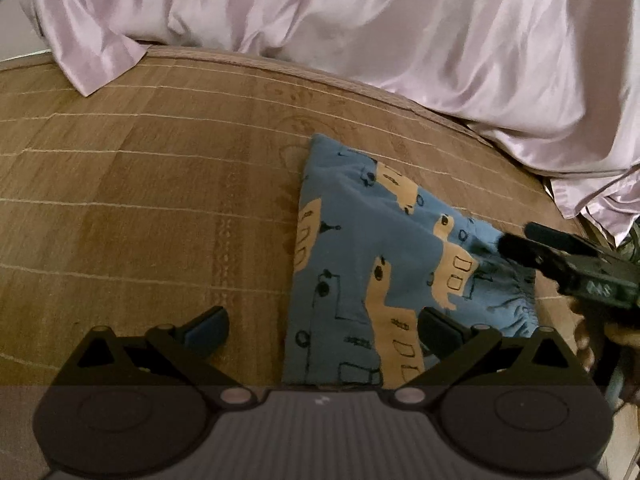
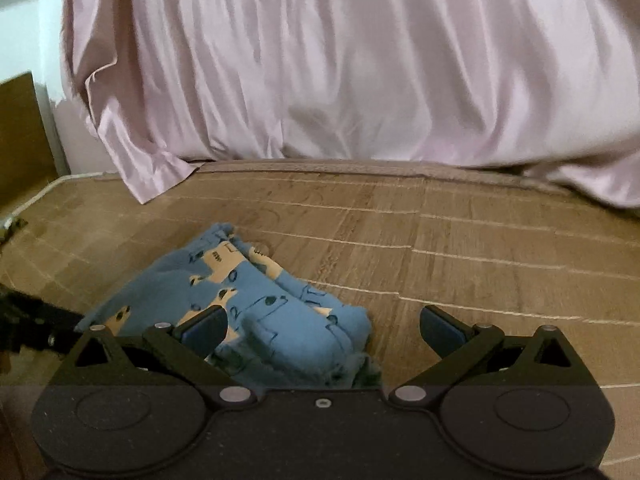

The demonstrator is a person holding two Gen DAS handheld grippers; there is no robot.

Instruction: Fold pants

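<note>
Pants (image 1: 372, 264), blue with tan animal prints, lie folded in a compact bundle on the brown bed cover (image 1: 140, 200), near a heap of pale lilac satin sheet (image 1: 400, 32). Left hand-held gripper (image 1: 322, 330) hangs released at their near edge. Right hand-held gripper (image 2: 324, 330) is spread wide above the bundle, grasping nothing.

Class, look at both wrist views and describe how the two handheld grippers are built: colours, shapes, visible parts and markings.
Each gripper, left and right, is matte black, with two angled linkage arms, silvery round pivot pins and large round discs at the base. The fingers end in dark blue pads. A ribbed plate sits between the discs. In the left view, the right gripper's black body shows small pale markings, too blurred to read.
</note>
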